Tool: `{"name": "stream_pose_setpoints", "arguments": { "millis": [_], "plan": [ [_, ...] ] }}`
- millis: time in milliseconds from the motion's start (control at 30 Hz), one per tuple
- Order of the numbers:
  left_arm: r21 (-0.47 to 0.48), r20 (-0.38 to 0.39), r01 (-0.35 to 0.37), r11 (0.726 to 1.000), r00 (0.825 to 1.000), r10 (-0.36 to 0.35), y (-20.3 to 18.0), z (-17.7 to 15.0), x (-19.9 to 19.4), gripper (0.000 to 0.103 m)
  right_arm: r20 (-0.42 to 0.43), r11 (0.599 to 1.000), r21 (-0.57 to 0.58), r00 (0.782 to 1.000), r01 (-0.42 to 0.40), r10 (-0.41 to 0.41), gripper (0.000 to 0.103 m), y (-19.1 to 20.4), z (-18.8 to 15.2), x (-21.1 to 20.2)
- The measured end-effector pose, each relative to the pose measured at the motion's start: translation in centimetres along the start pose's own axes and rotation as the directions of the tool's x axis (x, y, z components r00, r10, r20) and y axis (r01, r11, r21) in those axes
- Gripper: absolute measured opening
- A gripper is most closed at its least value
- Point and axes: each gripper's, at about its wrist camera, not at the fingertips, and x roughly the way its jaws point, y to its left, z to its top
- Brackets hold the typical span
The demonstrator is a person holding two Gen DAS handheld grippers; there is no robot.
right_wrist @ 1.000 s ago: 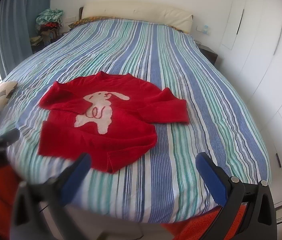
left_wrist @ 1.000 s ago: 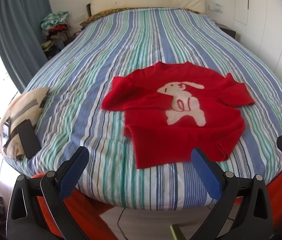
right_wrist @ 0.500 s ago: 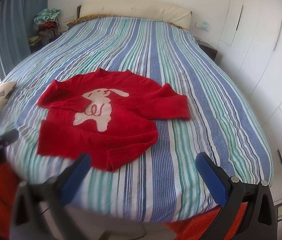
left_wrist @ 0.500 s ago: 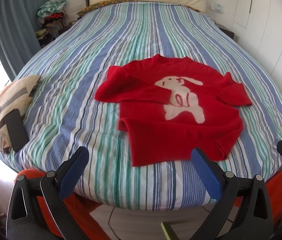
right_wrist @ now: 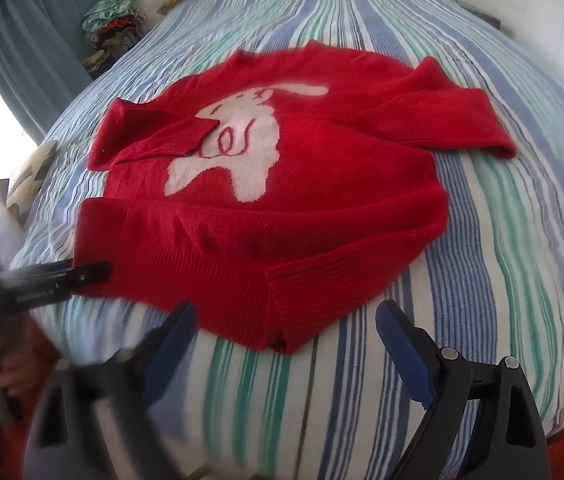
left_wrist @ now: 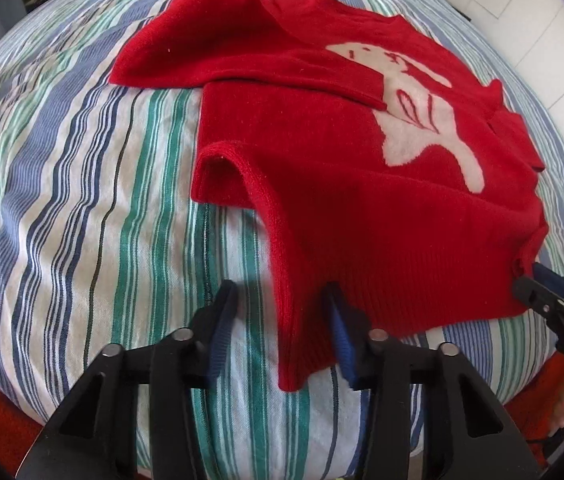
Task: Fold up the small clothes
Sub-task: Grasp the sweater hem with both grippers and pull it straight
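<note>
Jaws of the left gripper [left_wrist: 277, 332] are closing, narrowed from wide a second ago, with the ribbed hem corner of the red knitted sweater with the white rabbit motif [left_wrist: 362, 184] between them; one pad lies against the knit, the other stands off it, so no firm pinch is confirmed. Jaws of the right gripper [right_wrist: 286, 340] are also closing but remain wide, straddling the other hem corner without pressing on it.

Change noted: both grippers have dropped from a high, distant view of the blue, green and white striped bed cover [left_wrist: 81, 200] down to the sweater's near edge. Judgement: the hem is about to be gripped at both corners, ready for a first fold toward the neckline; no fold is made yet.

Left wrist view shows the hem lifted in a small arch beside the pad, and the right gripper's tip touching the far hem corner. Right wrist view alone shows the whole sweater lying flat, both sleeves folded inward, and a pile of clothes [right_wrist: 111, 20] beyond the bed
</note>
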Motion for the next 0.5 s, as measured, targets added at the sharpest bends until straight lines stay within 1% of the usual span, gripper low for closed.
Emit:
{"name": "stream_pose_setpoints", "arguments": {
  "millis": [33, 67, 100, 133, 167, 200, 233, 300, 367, 400, 433, 467, 500],
  "plan": [
    [-0.012, -0.011, 0.041, 0.999, 0.999, -0.041, 0.1, -0.2, -0.2, 0.004, -0.024, 1.0, 0.009, 1.0, 0.01, -0.01, 0.061, -0.1, 0.2, 1.1],
    [-0.028, -0.01, 0.069, 0.997, 0.998, -0.069, 0.3, -0.3, -0.8, 0.003, -0.039, 0.999, 0.012, 0.999, 0.032, -0.031, 0.032, -0.3, 0.1, 1.7],
    [-0.03, -0.01, 0.084, 0.996, 0.996, -0.084, 0.8, -0.5, -1.8, 0.003, -0.039, 0.999, 0.026, 0.998, 0.043, -0.042, 0.025, -0.7, 0.0, 1.6],
    [-0.025, -0.013, 0.111, 0.993, 0.994, -0.111, 1.3, -0.8, -2.9, 0.003, -0.029, 0.998, 0.053, 0.999, 0.024, -0.022, 0.017, -1.3, -0.2, 1.0],
    [-0.023, -0.015, 0.147, 0.989, 0.989, -0.148, 1.6, -1.3, -4.2, 0.003, -0.027, 0.997, 0.076, 1.0, -0.002, 0.004, 0.011, -1.9, -0.5, 0.0],
    [-0.015, -0.019, 0.175, 0.985, 0.984, -0.175, 2.0, -1.8, -5.5, 0.003, -0.024, 0.995, 0.093, 0.999, -0.023, 0.025, 0.011, -2.5, -0.8, -1.2],
    [0.0, -0.025, 0.185, 0.983, 0.982, -0.185, 2.2, -2.4, -6.6, 0.003, -0.018, 0.993, 0.107, 0.999, -0.047, 0.049, 0.011, -3.0, -1.4, -2.7],
    [0.035, -0.037, 0.181, 0.983, 0.983, -0.18, 2.5, -3.5, -8.4, 0.003, -0.022, 0.989, 0.127, 0.996, -0.082, 0.086, 0.01, -3.9, -2.9, -5.5],
    [0.077, -0.05, 0.153, 0.985, 0.988, -0.149, 2.3, -4.3, -8.3, 0.006, -0.036, 0.986, 0.143, 0.995, -0.086, 0.092, 0.01, -4.8, -4.3, -7.3],
    [0.098, -0.053, 0.121, 0.988, 0.992, -0.116, 2.2, -4.5, -7.6, 0.009, -0.05, 0.985, 0.148, 0.994, -0.086, 0.094, 0.01, -5.2, -4.8, -7.6],
    [0.112, -0.062, 0.085, 0.99, 0.995, -0.079, 1.9, -4.5, -6.6, 0.013, -0.069, 0.984, 0.15, 0.992, -0.093, 0.104, 0.012, -5.5, -5.4, -7.3],
    [0.112, -0.072, 0.057, 0.992, 0.996, -0.049, 2.1, -4.6, -5.9, 0.016, -0.085, 0.981, 0.163, 0.989, -0.105, 0.12, 0.022, -6.0, -5.9, -6.9],
    [0.1, -0.074, 0.045, 0.994, 0.997, -0.037, 2.4, -4.6, -5.3, 0.019, -0.095, 0.973, 0.193, 0.985, -0.123, 0.143, 0.032, -6.9, -6.3, -6.2]
  ]
}}
